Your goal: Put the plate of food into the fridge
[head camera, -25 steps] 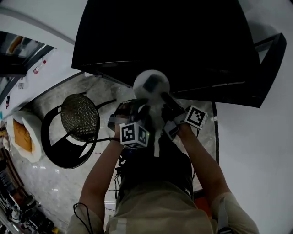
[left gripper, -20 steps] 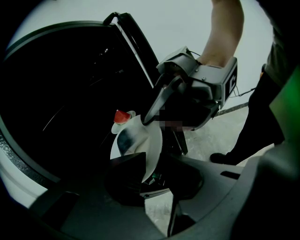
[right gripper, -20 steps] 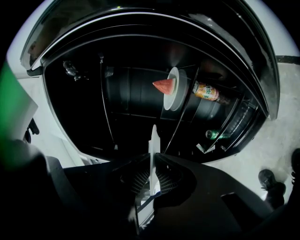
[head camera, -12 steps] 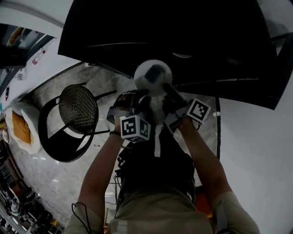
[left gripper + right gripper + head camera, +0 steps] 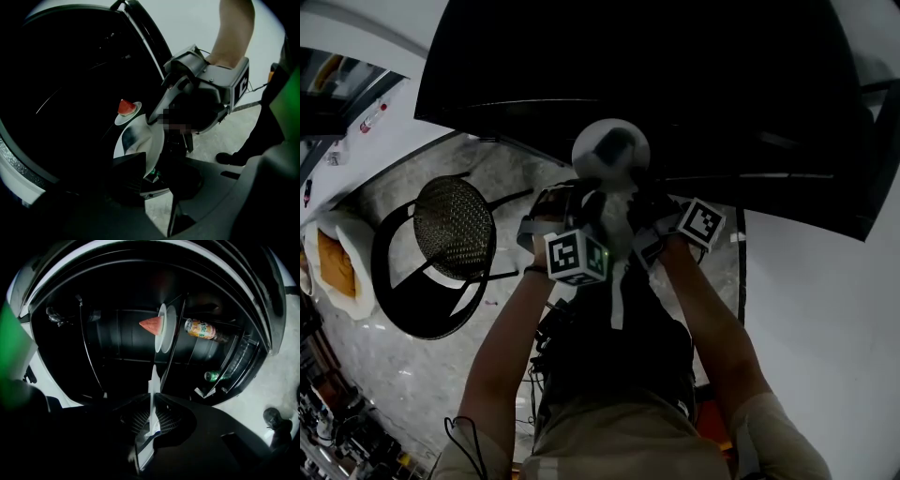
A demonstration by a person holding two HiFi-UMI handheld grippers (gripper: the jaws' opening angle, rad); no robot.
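Before the open fridge, the left hand-held gripper and the right hand-held gripper both pinch the plate. It is not yet shelved, so placing and release remain.

Cannot tell what darkens the plate, its near rim under the left hand-held gripper and the right hand-held gripper in the head view, only a thin edge in the right gripper view. Cannot see into the fridge from the head view: all black. Cannot read the print on the can, nor name the small orange thing far left.
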